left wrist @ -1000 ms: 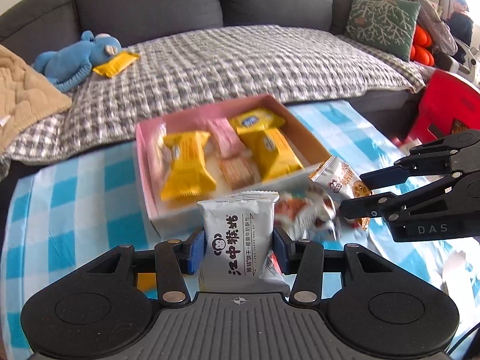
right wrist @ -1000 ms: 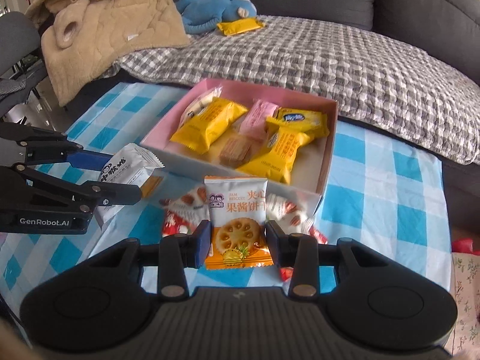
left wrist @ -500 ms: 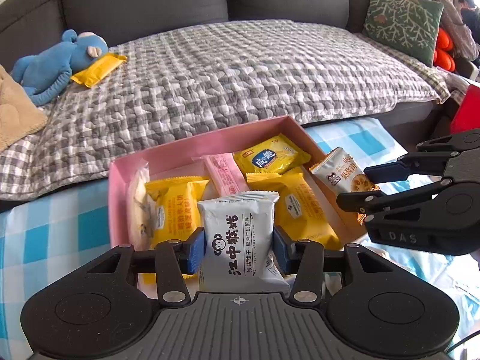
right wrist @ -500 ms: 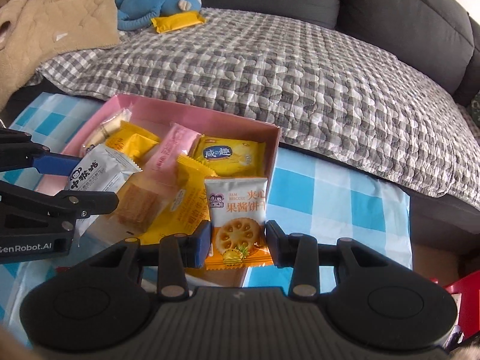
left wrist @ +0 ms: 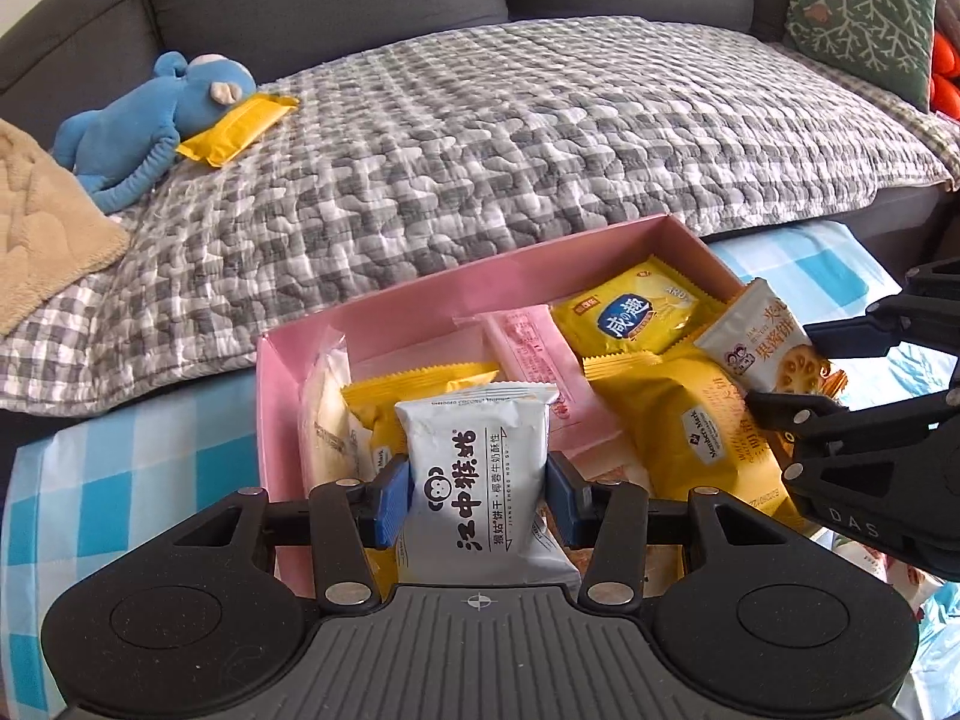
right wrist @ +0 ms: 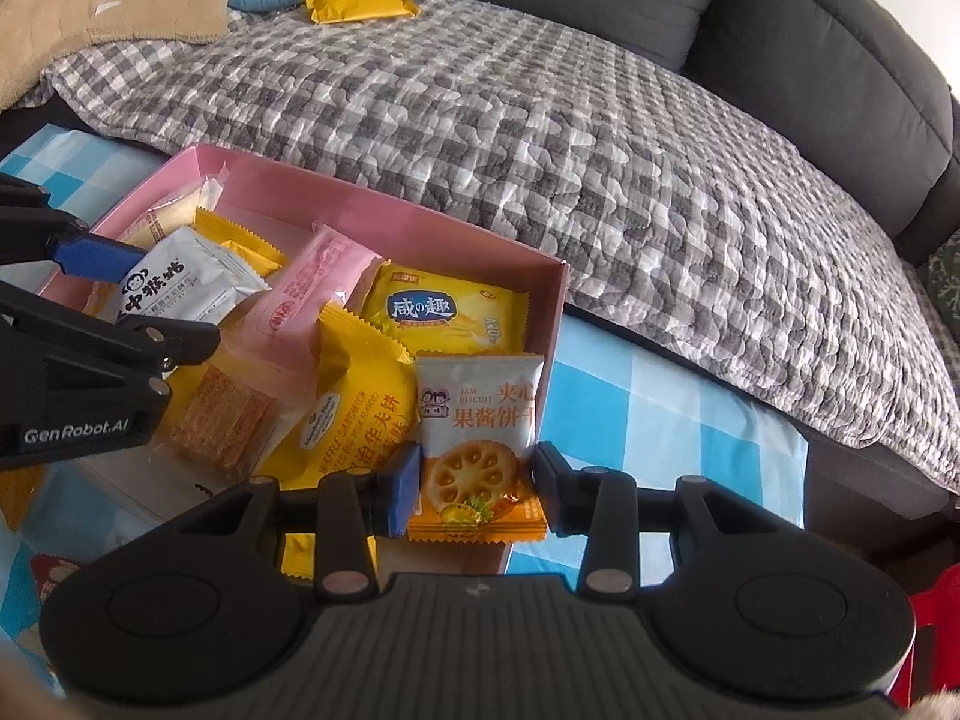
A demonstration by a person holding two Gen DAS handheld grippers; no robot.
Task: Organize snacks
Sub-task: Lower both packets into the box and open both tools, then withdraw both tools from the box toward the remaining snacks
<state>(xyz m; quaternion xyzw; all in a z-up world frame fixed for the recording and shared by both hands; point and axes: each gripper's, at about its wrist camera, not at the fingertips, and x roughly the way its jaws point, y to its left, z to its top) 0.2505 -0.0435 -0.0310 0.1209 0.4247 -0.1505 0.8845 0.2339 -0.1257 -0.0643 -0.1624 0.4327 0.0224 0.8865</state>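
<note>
Two packets now hang over the pink box [left wrist: 456, 294], carried in from the table: left gripper [left wrist: 478, 489] clamps the white monkey biscuit [left wrist: 480, 480], right gripper [right wrist: 475, 489] the jam biscuit [right wrist: 480, 420], both ready to release.

Left gripper [left wrist: 478, 492] sits bottom-center of its own frame, clamped tight. Right gripper [right wrist: 477, 483] is likewise clamped, bottom-center of its frame.
</note>
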